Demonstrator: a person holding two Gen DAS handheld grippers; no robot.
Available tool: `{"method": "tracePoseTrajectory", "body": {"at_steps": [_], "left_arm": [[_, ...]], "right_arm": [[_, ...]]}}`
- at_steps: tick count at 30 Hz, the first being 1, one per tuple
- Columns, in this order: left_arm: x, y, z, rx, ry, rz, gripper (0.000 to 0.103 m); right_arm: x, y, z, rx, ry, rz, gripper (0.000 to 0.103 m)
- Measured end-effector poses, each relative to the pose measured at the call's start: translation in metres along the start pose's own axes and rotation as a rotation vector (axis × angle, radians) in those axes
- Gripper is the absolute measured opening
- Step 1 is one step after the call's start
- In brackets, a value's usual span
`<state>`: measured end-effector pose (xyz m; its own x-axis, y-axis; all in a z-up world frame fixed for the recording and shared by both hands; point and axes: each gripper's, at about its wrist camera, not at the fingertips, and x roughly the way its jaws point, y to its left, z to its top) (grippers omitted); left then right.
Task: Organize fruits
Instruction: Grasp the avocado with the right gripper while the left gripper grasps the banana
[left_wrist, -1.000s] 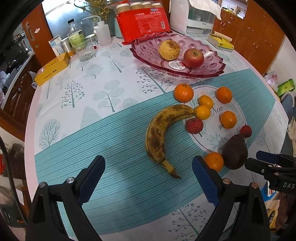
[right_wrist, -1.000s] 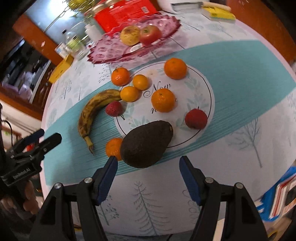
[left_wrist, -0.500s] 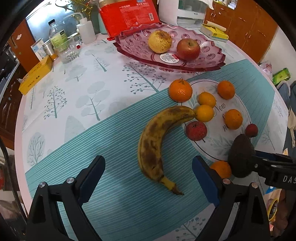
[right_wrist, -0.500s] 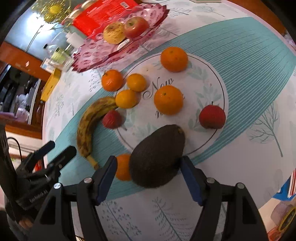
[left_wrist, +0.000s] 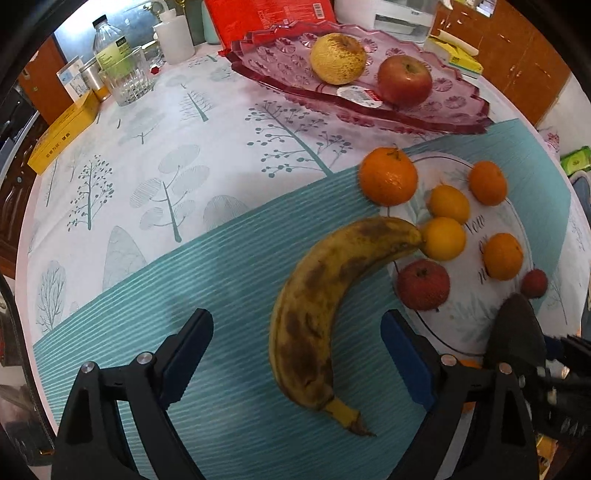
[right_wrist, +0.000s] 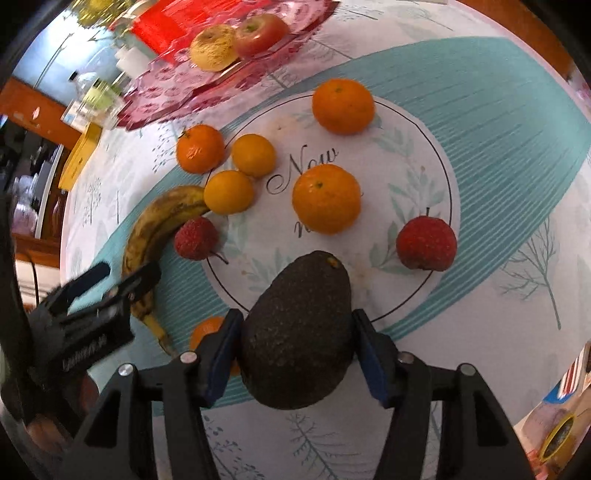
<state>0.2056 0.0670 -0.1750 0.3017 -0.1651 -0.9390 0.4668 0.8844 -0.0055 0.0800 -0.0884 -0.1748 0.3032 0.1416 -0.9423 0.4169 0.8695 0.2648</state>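
A dark avocado (right_wrist: 299, 332) lies at the near edge of the printed circle on the tablecloth. My right gripper (right_wrist: 295, 321) straddles it; its jaws are closing and both blue pads (right_wrist: 221, 350) touch its sides. A spotted banana (left_wrist: 314, 302) lies on the teal band. My left gripper (left_wrist: 295, 321) hangs over its stem half with jaws wide, closing slightly, pads clear of the peel. Several oranges (right_wrist: 327, 199) and two red lychee-like fruits (right_wrist: 426, 243) sit around the circle. A small orange (right_wrist: 208, 328) lies behind my right gripper's left pad.
A pink glass dish (left_wrist: 280, 55) at the back holds a yellow pear (left_wrist: 338, 57) and a red apple (left_wrist: 404, 79). A drinking glass (left_wrist: 127, 79), a bottle, a yellow box (left_wrist: 62, 133) and a red package stand at the far left. The round table's edge curves close on the right.
Both grippers have come down toward the table. The right one has slid around the avocado and narrowed onto it. The left one has moved over the banana, which now lies between its fingers.
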Motion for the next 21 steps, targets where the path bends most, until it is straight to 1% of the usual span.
{"method": "tracePoseTrajectory", "body": {"at_steps": [1,4,6,9,11,12,14,15,21], "left_arm": [[0.003,0.000,0.002,0.000,0.003,0.012,0.090],[0.012,0.001,0.008,0.000,0.026,0.020,0.076],[0.018,-0.002,0.011,0.008,0.044,0.024,0.069],[0.019,-0.007,0.014,0.034,0.033,0.034,0.065],[0.018,-0.012,0.015,0.060,0.025,0.022,0.054],[0.017,-0.015,0.015,0.071,0.025,0.008,0.046],[0.017,-0.020,0.014,0.101,0.022,0.029,0.043],[0.016,-0.021,0.015,0.105,0.024,0.029,0.040],[0.011,-0.019,0.008,0.053,0.037,0.009,0.035]], "right_arm": [[0.000,0.000,-0.001,-0.011,0.002,0.001,0.059],[-0.001,-0.002,-0.002,-0.032,0.010,0.012,0.059],[-0.002,-0.006,-0.003,-0.037,0.016,0.017,0.059],[-0.004,-0.011,-0.005,-0.048,0.018,0.016,0.059],[-0.006,-0.016,-0.005,-0.049,0.019,0.021,0.059],[-0.006,-0.018,-0.005,-0.047,0.019,0.023,0.059],[-0.008,-0.023,-0.004,-0.034,0.014,0.028,0.059],[-0.009,-0.027,-0.003,-0.026,0.010,0.033,0.059],[-0.021,-0.040,-0.002,-0.001,-0.022,0.065,0.059]]}}
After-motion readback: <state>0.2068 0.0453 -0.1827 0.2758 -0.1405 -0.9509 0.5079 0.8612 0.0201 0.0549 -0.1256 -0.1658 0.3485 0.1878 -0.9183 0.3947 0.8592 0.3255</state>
